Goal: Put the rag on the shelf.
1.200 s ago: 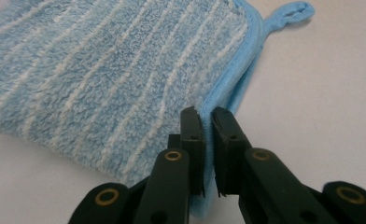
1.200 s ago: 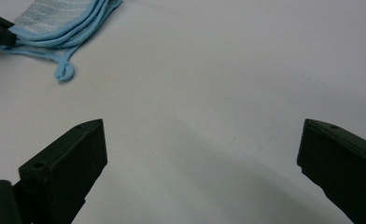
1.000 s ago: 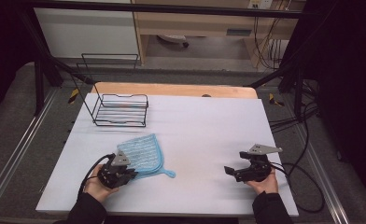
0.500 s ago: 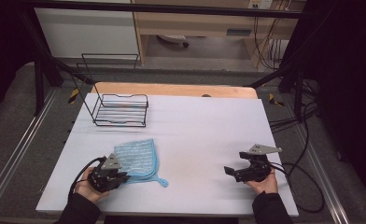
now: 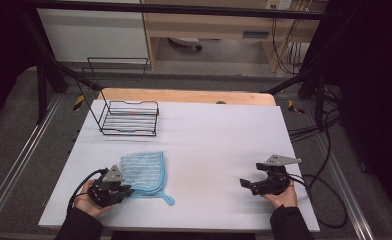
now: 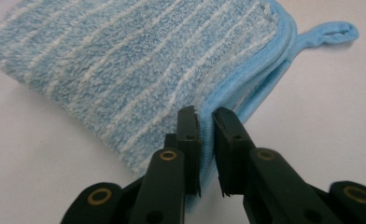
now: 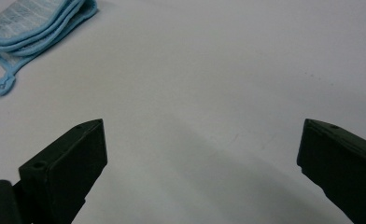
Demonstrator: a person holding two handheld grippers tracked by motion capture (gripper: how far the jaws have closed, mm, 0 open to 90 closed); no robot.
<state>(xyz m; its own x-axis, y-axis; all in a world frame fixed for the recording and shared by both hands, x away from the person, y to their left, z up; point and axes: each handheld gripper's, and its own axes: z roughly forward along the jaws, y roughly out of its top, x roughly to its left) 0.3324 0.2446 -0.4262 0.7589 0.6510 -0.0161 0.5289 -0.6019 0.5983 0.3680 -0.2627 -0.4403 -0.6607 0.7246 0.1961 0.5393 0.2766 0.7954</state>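
The folded blue striped towel (image 5: 144, 172) lies on the near-left part of the white bench (image 5: 219, 135), in front of the black wire basket (image 5: 130, 118) and well apart from it. The left gripper (image 6: 206, 122) sits at the towel's near-left corner. In the left gripper view its 2 fingers (image 6: 189, 140) stand almost together, with the towel's piped blue edge (image 6: 246, 84) running up into the narrow slit between them; the edge seems pinched there, though a thin gap is visible and how firm the hold is cannot be told. The towel spreads away from the fingers up and to the left in that view, its hanging loop (image 6: 330, 35) lying flat on the bench at the far right corner (in the high view the same loop (image 5: 168, 200) curls out from the towel's near-right corner).

The right gripper (image 5: 251, 184) rests low over the bench's near-right part, held by the person's right hand (image 5: 282, 196), far from the towel. In the right gripper view its fingers (image 7: 69, 158) are spread wide with bare bench between them and nothing held; the towel shows small at the top-left corner (image 7: 36, 23).

Compared with 0.5 s ago, the towel has been drawn nearer the bench's front edge and now lies squarer, with its fold lines straighter. The left gripper has come back with it, while the right gripper has kept its place.
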